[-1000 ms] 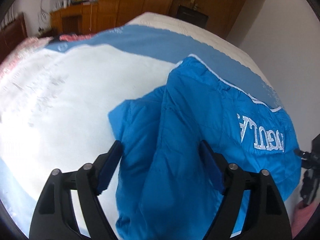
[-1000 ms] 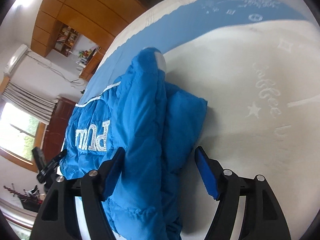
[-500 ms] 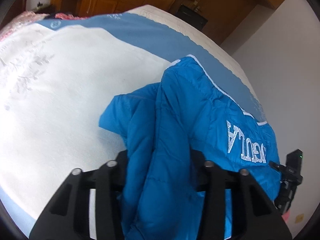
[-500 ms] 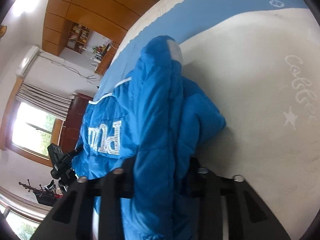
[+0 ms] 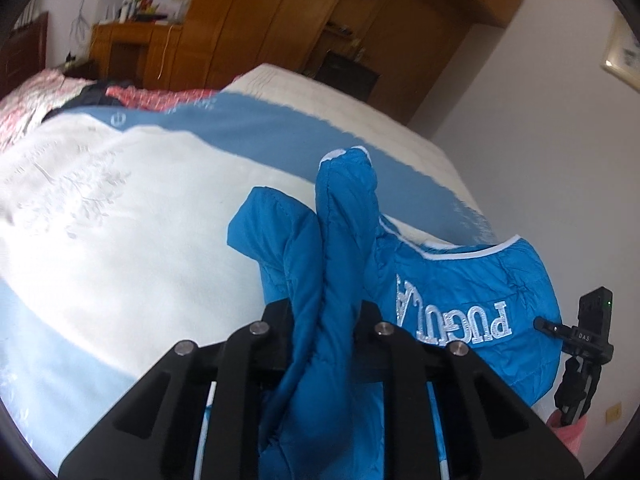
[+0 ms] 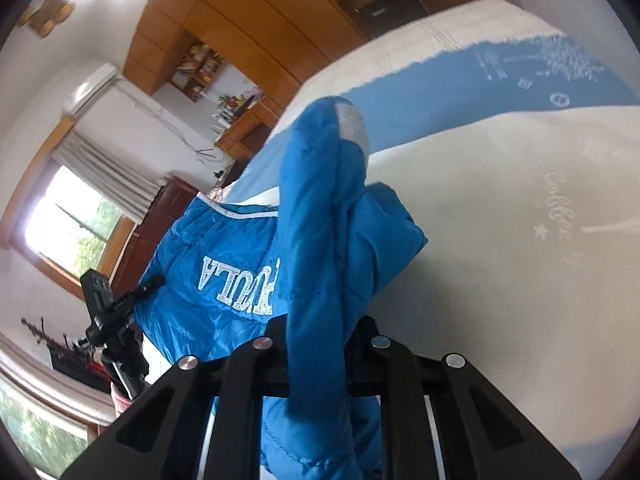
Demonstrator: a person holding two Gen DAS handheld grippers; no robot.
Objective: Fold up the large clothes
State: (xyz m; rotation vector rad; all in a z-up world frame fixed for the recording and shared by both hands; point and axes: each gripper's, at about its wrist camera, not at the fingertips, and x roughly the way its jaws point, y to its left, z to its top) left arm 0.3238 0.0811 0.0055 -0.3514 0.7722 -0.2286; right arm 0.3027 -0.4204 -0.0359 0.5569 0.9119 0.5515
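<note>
A bright blue padded jacket (image 5: 472, 280) with white embroidered lettering hangs between both grippers above the bed. My left gripper (image 5: 326, 320) is shut on a bunched fold of the jacket, and the fabric rises up past its jaws. My right gripper (image 6: 318, 332) is shut on another fold of the same jacket (image 6: 224, 248). The fingertips of both grippers are hidden in the fabric. The jacket's far end trails down toward the bed (image 5: 120, 220).
The bed has a white and blue cover (image 6: 540, 200). A pink quilt (image 5: 24, 100) lies at its far left. Wooden wardrobes (image 5: 280, 20) stand behind. A black camera on a tripod (image 5: 584, 340) stands beside the bed, also in the right wrist view (image 6: 108, 312).
Both grippers went from open around the jacket's folds to shut on them, then lifted the jacket up off the bed.
</note>
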